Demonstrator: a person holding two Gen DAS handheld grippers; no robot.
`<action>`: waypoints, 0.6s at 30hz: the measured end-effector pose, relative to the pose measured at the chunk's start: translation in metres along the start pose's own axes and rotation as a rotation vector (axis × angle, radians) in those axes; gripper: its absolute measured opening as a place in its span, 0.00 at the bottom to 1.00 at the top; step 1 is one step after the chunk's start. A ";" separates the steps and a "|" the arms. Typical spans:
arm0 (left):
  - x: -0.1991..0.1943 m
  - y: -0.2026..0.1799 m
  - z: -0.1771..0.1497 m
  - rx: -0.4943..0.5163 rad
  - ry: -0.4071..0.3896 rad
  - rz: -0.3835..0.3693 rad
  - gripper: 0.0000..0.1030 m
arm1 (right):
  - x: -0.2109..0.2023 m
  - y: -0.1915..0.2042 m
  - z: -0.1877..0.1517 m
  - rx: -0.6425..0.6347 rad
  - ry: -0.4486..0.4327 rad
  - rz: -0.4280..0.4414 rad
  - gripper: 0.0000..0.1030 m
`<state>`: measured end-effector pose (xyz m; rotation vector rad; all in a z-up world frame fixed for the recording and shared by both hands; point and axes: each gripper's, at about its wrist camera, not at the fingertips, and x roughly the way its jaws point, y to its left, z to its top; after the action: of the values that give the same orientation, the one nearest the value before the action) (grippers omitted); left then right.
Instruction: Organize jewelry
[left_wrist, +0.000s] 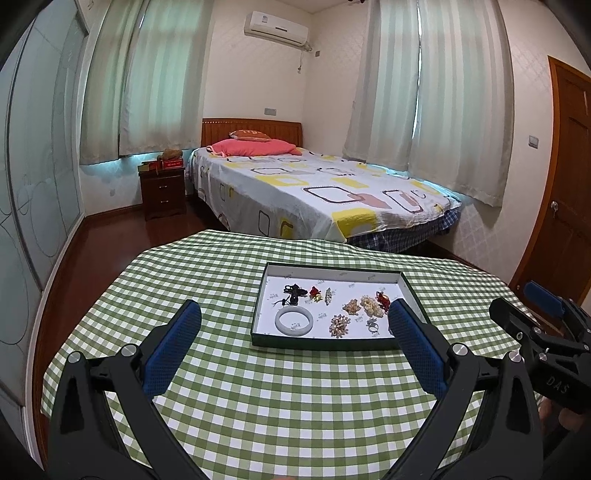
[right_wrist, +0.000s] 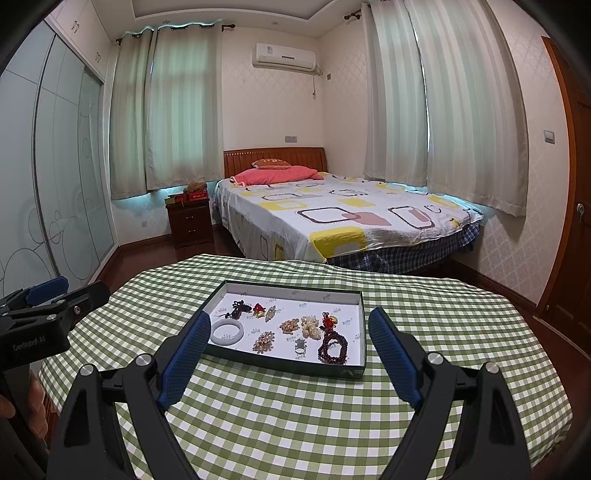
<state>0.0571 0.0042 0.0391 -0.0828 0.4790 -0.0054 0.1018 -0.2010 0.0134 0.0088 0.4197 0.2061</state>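
A shallow dark-green box (left_wrist: 325, 343) (right_wrist: 280, 365) with a white floor sits on the green-checked table. In it lie a white bangle (left_wrist: 294, 321) (right_wrist: 226, 332), a black cord piece (left_wrist: 293, 291) (right_wrist: 239, 308), a red charm (left_wrist: 315, 292) (right_wrist: 258, 308), pearl and gold brooches (left_wrist: 340, 325) (right_wrist: 263, 341), a silver ring (left_wrist: 373, 326) (right_wrist: 300, 346) and a dark bead bracelet (right_wrist: 332, 347). My left gripper (left_wrist: 294, 321) is open and empty, in front of the box. My right gripper (right_wrist: 290, 330) is open and empty, also in front of it.
The table (left_wrist: 277, 406) (right_wrist: 295, 424) has a green-and-white checked cloth. The right gripper shows at the right edge of the left wrist view (left_wrist: 546, 325); the left gripper shows at the left edge of the right wrist view (right_wrist: 40, 310). A bed (left_wrist: 314, 184) stands behind the table.
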 end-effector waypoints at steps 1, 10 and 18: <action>0.000 -0.001 0.000 0.003 -0.001 0.002 0.96 | 0.000 0.000 0.000 0.000 -0.001 0.000 0.82; 0.000 -0.003 -0.001 0.015 -0.001 0.003 0.96 | 0.000 0.001 -0.002 0.000 0.001 0.000 0.82; 0.003 -0.005 -0.002 0.022 0.002 0.008 0.96 | 0.001 0.001 -0.002 0.001 0.003 0.000 0.82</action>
<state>0.0586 -0.0005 0.0366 -0.0592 0.4816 -0.0031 0.1024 -0.2002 0.0114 0.0093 0.4228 0.2058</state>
